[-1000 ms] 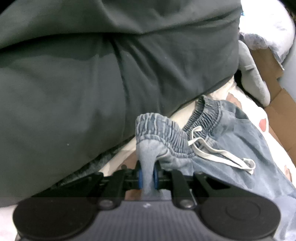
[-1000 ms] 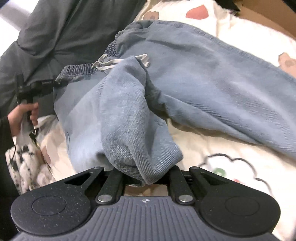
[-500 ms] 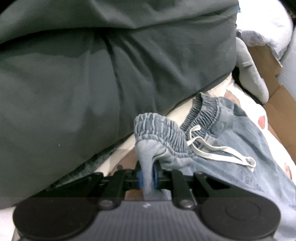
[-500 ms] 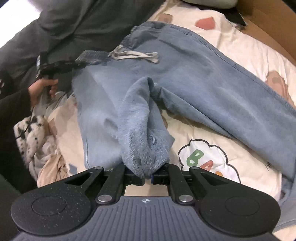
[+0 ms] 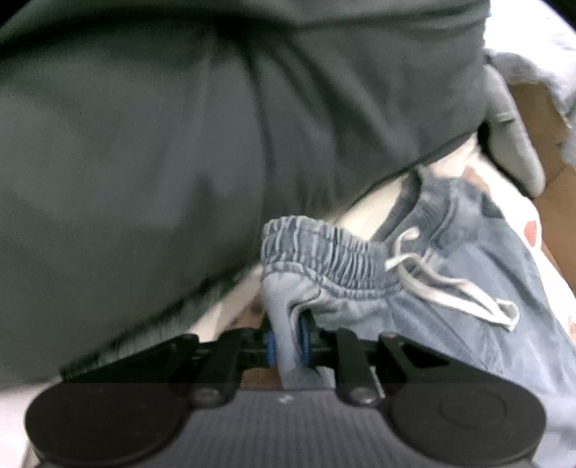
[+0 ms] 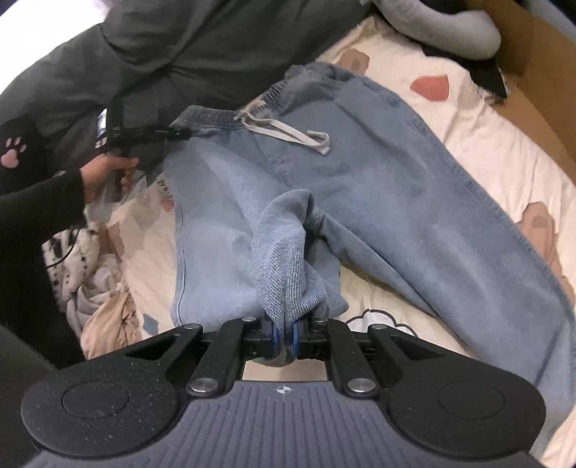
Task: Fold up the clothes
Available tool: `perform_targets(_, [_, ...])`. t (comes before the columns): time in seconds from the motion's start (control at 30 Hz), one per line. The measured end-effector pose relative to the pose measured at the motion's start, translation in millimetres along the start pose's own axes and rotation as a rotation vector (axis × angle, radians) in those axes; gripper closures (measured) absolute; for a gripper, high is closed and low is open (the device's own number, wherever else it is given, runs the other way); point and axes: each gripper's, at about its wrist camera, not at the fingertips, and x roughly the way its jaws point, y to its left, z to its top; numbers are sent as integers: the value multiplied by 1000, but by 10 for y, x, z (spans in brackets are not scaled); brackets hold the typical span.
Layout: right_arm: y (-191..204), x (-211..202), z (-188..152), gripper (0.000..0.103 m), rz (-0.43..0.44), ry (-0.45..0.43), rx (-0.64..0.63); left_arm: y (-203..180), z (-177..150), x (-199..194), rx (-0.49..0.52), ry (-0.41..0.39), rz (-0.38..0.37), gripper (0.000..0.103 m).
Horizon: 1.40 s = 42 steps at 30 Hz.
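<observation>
Working over a bed, we see a cream sheet (image 6: 478, 118) printed with pink and brown shapes and a cloud outline, rumpled under the clothes. Across it lie the light blue trousers (image 6: 414, 187), waist toward the far side, one leg running off to the right, a white drawstring (image 6: 288, 131) loose over the front. Behind them a dark grey quilt (image 5: 180, 144) bulks up along the far edge, with a grey plush shape (image 6: 450, 25) beside it and brown cardboard (image 6: 532, 72) at the right. A heap of spotted and beige fabric (image 6: 86, 280) sits at the left edge of the bed.

Our left gripper (image 5: 288, 340) has its jaws pinching a fold of trouser cloth just below the gathered waistband (image 5: 324, 252); they have just eased slightly wider, the cloth between them. Our right gripper (image 6: 284, 336) has its jaws pressed tight on a bunched cuff, lifted off the sheet. From the right wrist view we see our left hand (image 6: 104, 172), in a black sleeve, around its handle.
</observation>
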Motion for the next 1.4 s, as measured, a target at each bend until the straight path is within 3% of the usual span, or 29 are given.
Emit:
perform_targets(0.13, [-189,412,-7,94,-12,-22,22,8,-161,-77,-24,-6,16,67])
perform_targets(0.2, [-332,574,-9,90,7,-54,68,4,-245,-165,-30,-23,22,46])
perform_targets(0.37, [-654,823,-87,71,-3,-127,236,-3,-464,-346,-65,-1,27,45])
perform_targets(0.43, [-685,828,-186,55,-11,-158,290,-12,-580,-454,-95,1,11,44])
perform_targets(0.6, [-696,791,-438,47,-3,-227,383,-212,-897,-777,-146,0,-82,43])
perform_targets(0.7, [-695,775,-546,45,17,-245,424,-396,-1093,-910,-154,16,-131,32])
perform_targets(1.0, [-565,805,-844,38,38,-269,489,-991,-1627,-1008,-181,141,-265,33])
perform_targets(1.13, [-506,933,-984,38,30,-257,520,-1343,-1828,-968,-119,207,-345,33])
perform_targets(1.3, [-492,1000,-1060,39,44,-268,542,-1551,-1984,-845,-45,287,-304,33])
perform_targets(1.37, [-499,1018,-1066,42,49,-272,537,-1559,-2015,-812,-49,300,-285,33])
perform_targets(1.4, [-508,1023,-1060,51,49,-274,533,-1559,-2033,-787,-50,313,-277,33])
